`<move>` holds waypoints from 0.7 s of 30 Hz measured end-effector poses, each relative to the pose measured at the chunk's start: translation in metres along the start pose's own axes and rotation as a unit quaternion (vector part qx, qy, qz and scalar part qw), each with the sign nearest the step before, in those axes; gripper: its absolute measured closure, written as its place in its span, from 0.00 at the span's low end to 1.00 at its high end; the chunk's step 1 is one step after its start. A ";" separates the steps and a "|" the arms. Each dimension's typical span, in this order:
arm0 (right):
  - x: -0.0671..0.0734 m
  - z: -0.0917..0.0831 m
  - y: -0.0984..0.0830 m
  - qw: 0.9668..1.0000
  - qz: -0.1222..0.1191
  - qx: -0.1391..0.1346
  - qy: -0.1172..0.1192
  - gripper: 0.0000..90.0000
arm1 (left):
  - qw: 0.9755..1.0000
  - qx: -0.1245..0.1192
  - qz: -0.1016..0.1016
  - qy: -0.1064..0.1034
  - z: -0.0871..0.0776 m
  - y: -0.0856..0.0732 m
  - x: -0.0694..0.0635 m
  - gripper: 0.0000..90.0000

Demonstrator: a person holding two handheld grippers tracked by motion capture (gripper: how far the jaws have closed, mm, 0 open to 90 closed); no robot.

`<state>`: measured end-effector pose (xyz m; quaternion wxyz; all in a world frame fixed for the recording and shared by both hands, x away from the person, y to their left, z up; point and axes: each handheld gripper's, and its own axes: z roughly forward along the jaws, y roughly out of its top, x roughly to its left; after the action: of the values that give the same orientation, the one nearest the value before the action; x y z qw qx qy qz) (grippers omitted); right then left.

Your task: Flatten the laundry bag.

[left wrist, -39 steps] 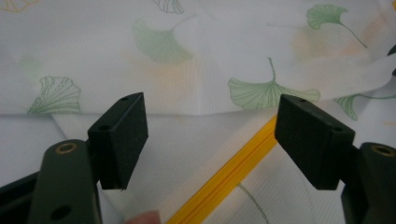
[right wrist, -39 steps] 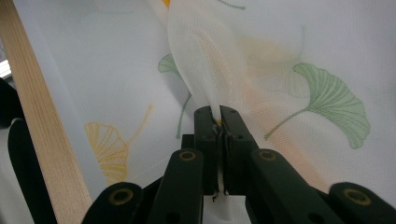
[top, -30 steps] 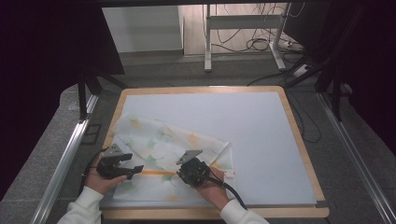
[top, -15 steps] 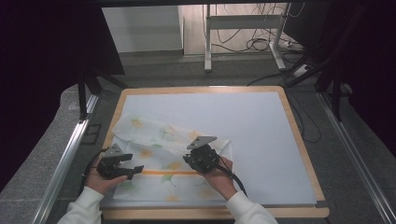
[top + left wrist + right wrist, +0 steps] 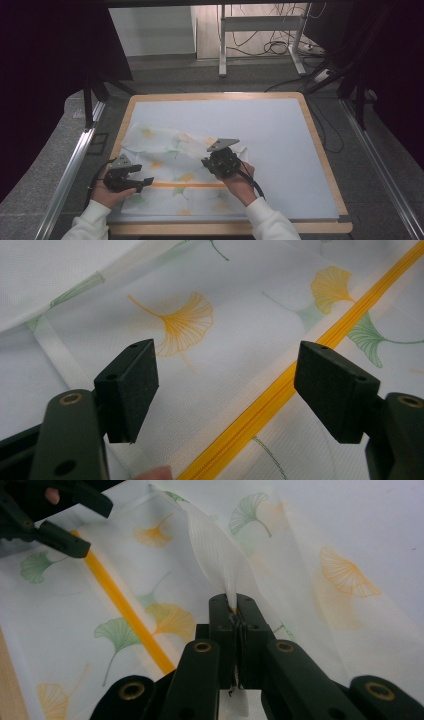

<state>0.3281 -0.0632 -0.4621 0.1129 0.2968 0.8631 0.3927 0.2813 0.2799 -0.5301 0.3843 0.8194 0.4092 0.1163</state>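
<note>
1. The right gripper (image 5: 235, 605) has its jaws pressed together on a pinched-up fold of the thin leaf-print cloth (image 5: 170, 170), lifting it.
2. The left gripper (image 5: 227, 390) hangs with jaws wide apart over the cloth's yellow zipper (image 5: 280, 390), gripping nothing.
3. The cloth lies partly folded on the near-left of the white mat (image 5: 290, 145); folding looks begun, not finished.

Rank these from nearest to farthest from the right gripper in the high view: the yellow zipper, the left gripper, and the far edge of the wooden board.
1. Yellow zipper: just on the person's side of the right gripper, running along the leaf-print cloth.
2. Left gripper: off to the left, over the cloth's near left part.
3. Wooden board's far edge: across the white mat, farthest.
</note>
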 end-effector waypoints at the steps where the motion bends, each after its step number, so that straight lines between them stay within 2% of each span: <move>1: -0.002 -0.001 0.002 1.000 0.002 0.001 -0.002 0.96 | 1.000 0.000 0.002 0.000 0.000 0.000 0.000 0.28; 8: -0.019 -0.003 0.012 1.000 0.008 0.000 -0.019 0.96 | 1.000 -0.002 0.003 -0.002 0.000 0.000 0.000 0.28; 21: -0.045 -0.001 0.021 0.999 0.037 -0.009 -0.026 0.96 | 1.000 0.002 0.004 -0.003 0.001 0.001 -0.002 0.28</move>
<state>0.3722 -0.0801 -0.4475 0.1237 0.3374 0.8447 0.3966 0.2812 0.2775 -0.5305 0.3838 0.8220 0.4050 0.1142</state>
